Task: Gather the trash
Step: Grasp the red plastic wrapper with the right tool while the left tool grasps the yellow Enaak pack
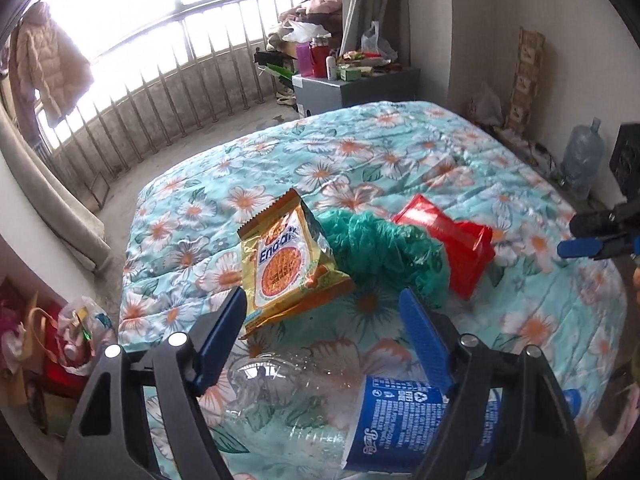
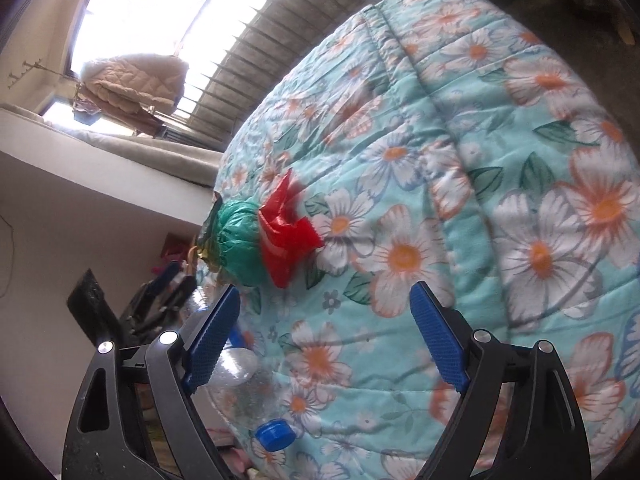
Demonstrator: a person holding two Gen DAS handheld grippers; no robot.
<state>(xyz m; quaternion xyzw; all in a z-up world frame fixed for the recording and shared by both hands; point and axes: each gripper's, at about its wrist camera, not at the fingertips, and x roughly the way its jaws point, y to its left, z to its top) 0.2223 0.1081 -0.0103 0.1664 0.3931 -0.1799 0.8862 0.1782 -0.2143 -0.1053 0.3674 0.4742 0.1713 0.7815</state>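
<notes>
Left wrist: clear crushed bottle [image 1: 304, 412], blue label; left tongs [image 1: 324, 316], right tongs [image 2: 324, 312] agape, ungripping.

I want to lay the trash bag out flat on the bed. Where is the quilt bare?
The quilt is bare beyond the red wrapper toward the grey cabinet, and on its right side. It is crowded near the front: the snack packet, green bag and red wrapper lie bunched together, with the clear bottle just in front.
</notes>
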